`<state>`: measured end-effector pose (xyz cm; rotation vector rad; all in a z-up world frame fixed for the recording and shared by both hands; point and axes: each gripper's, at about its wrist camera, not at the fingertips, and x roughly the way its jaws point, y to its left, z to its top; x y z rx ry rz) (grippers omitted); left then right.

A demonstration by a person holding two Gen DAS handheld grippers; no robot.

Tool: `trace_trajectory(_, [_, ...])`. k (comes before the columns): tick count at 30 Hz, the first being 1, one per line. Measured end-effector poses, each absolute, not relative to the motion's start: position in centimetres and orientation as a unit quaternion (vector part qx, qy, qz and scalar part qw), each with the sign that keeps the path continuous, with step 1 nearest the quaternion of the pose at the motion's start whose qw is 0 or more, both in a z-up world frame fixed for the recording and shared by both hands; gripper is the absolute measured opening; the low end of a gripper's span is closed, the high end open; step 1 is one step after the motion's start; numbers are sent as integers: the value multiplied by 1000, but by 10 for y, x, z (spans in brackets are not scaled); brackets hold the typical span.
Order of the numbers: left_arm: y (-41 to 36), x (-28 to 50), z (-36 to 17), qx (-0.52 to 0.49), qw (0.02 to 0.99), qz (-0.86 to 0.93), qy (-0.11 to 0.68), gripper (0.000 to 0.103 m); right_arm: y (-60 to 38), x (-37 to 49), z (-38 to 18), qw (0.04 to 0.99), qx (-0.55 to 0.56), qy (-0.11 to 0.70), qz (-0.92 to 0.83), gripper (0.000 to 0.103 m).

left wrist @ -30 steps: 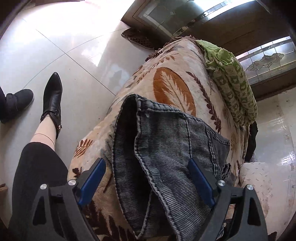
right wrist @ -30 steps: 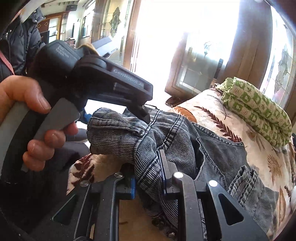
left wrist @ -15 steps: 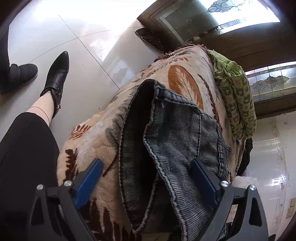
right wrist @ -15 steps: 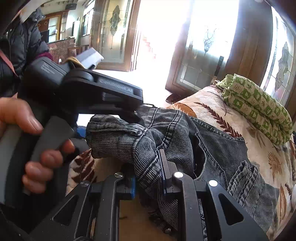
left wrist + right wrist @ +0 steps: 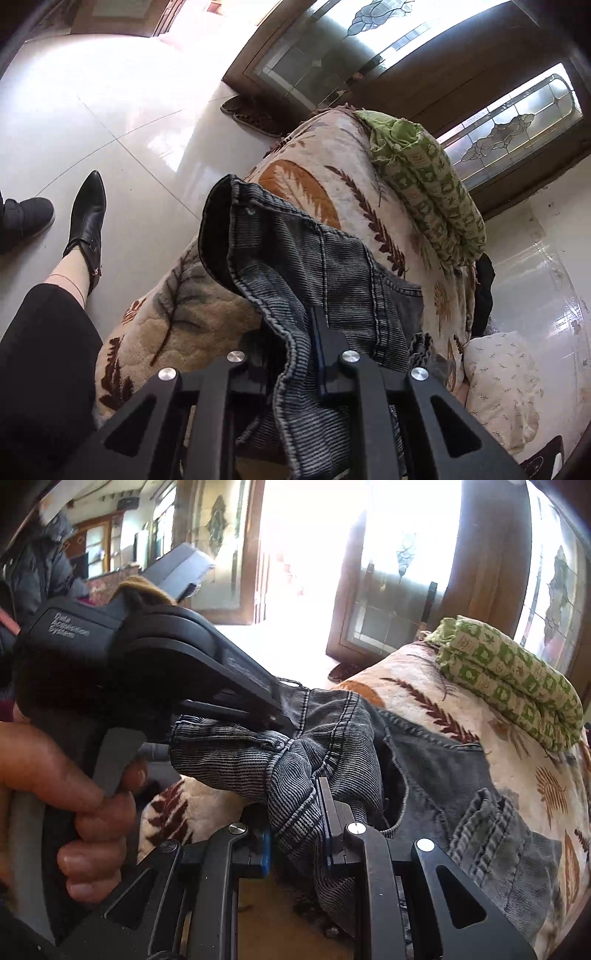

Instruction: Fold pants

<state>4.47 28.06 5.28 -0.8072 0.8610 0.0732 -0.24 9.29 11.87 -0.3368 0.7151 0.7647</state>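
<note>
Dark grey denim pants (image 5: 332, 273) lie bunched on a leaf-patterned blanket (image 5: 325, 177) over a raised surface. My left gripper (image 5: 295, 332) is shut on the pants' near hem edge; its left finger is hidden under the cloth. In the right wrist view my right gripper (image 5: 295, 812) is shut on a thick fold of the same pants (image 5: 332, 746). The left gripper's black body (image 5: 147, 672), held by a hand, sits just to the left, its tip clamped on the cloth.
A folded green patterned cloth (image 5: 428, 184) lies at the blanket's far side, also in the right wrist view (image 5: 509, 679). A person's leg and black boot (image 5: 86, 229) stand on the glossy tile floor at left. A white pillow (image 5: 502, 387) lies at right. Glass doors stand behind.
My left gripper went from wide open around the hem to shut on it. The right gripper kept its hold on the fold.
</note>
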Motion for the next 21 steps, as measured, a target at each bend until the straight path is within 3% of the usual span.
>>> trace_trajectory(12, [218,63,125,-315,866,-44,385,19,28,6,156,881,-65,338,324,17])
trace_trajectory(21, [100,100,163,-211,875,-131,416,19,-52,14,154,891,32,363,272,17])
